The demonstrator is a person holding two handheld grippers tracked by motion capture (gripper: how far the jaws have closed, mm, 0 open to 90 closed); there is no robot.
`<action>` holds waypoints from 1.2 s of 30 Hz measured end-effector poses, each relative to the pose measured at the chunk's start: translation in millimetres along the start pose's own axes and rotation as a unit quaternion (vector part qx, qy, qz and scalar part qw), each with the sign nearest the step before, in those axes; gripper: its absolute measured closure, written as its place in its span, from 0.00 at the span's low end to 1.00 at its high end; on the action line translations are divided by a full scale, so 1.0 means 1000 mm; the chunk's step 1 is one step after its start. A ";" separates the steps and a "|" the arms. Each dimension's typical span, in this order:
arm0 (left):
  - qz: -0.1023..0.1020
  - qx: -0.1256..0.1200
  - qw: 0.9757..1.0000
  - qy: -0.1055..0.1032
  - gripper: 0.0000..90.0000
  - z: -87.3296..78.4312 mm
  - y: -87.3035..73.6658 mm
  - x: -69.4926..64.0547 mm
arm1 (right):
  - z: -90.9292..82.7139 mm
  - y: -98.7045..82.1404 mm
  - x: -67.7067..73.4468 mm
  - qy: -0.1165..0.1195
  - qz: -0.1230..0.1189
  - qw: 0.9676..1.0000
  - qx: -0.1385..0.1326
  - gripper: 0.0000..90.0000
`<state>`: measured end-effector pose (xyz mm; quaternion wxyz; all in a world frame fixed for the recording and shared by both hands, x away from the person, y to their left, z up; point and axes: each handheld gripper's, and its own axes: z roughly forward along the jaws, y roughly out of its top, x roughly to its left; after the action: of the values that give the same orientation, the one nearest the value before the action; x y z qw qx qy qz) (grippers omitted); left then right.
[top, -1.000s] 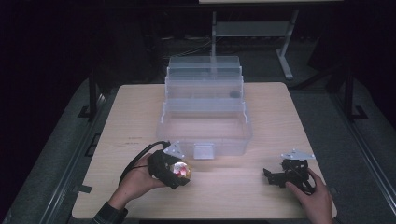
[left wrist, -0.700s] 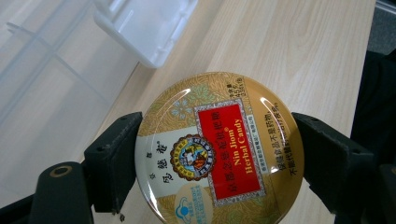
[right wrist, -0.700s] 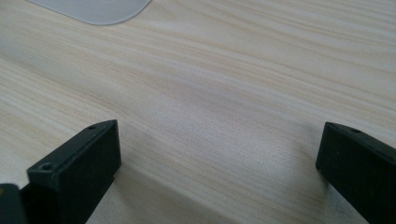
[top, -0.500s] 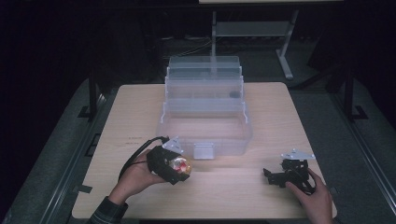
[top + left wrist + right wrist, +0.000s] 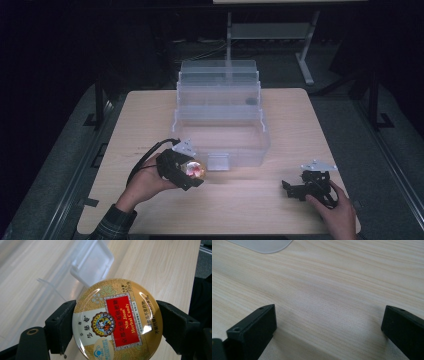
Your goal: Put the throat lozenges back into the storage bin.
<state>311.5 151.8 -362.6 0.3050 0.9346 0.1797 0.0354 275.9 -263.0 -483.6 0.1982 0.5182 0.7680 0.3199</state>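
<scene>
The left gripper (image 5: pixel 117 322) is clamped on a round gold candy tin (image 5: pixel 117 319), its 2 black jaws pressed against opposite edges of the tin's rim; the lid faces the camera and carries a red panel reading "Nin Jiom Herbal Candy" beside a small round picture. In the high view the left gripper (image 5: pixel 192 172) sits in the person's left hand (image 5: pixel 145 185) near the front left of the wooden table (image 5: pixel 150 110), with the candy tin (image 5: pixel 195 170) glinting at its tip, just beside the front latch tab (image 5: pixel 218 162) of a clear plastic box (image 5: pixel 222 127). That latch tab (image 5: pixel 93 262) shows as a translucent flap beyond the tin in the left gripper view. The clear box stands open at the table's middle, its transparent tiers stepping up toward the far edge. The right gripper (image 5: pixel 295 189), held by the right hand (image 5: pixel 337 212) near the front right of the table, is well apart from the box; in the right gripper view its jaws stand wide with bare wood between them.
</scene>
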 end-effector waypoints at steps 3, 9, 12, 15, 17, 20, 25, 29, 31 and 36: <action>-0.003 -0.006 1.000 0.002 0.22 -0.002 0.003 0.002 | 0.000 0.000 0.000 0.000 0.000 1.000 0.000 0.00; -0.007 -0.011 1.000 0.002 0.22 -0.005 0.009 0.007 | 0.000 0.000 0.000 0.001 0.000 1.000 0.000 0.00; -0.009 -0.012 1.000 0.004 0.22 -0.007 0.013 0.010 | 0.000 0.000 0.000 0.001 0.000 1.000 0.000 0.00; -0.004 -0.012 1.000 0.007 0.22 -0.008 0.015 0.012 | 0.000 0.000 0.000 0.001 0.000 1.000 0.000 0.00; -0.005 -0.011 1.000 0.009 0.22 -0.009 0.017 0.014 | 0.000 0.000 0.000 0.001 0.000 1.000 0.000 0.00; -0.010 -0.013 1.000 0.011 0.22 -0.010 0.019 0.019 | 0.000 0.000 0.000 0.001 0.000 1.000 0.000 0.00; -0.014 -0.015 1.000 0.015 0.22 -0.011 0.023 0.024 | 0.000 0.000 0.000 0.001 0.000 1.000 0.000 0.00; -0.015 -0.018 1.000 0.017 0.22 -0.013 0.026 0.029 | 0.000 0.000 0.000 0.000 0.000 1.000 -0.001 0.00; -0.017 -0.016 1.000 0.020 0.22 -0.013 0.027 0.031 | 0.000 0.000 0.000 0.000 0.000 1.000 -0.001 0.00; -0.021 -0.015 0.999 0.024 0.22 -0.012 0.031 0.039 | 0.000 0.000 0.000 0.000 0.000 1.000 0.000 0.00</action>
<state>355.6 149.3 -336.3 0.3154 0.9247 0.2061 0.0541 275.7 -263.0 -483.6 0.1980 0.5181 0.7680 0.3203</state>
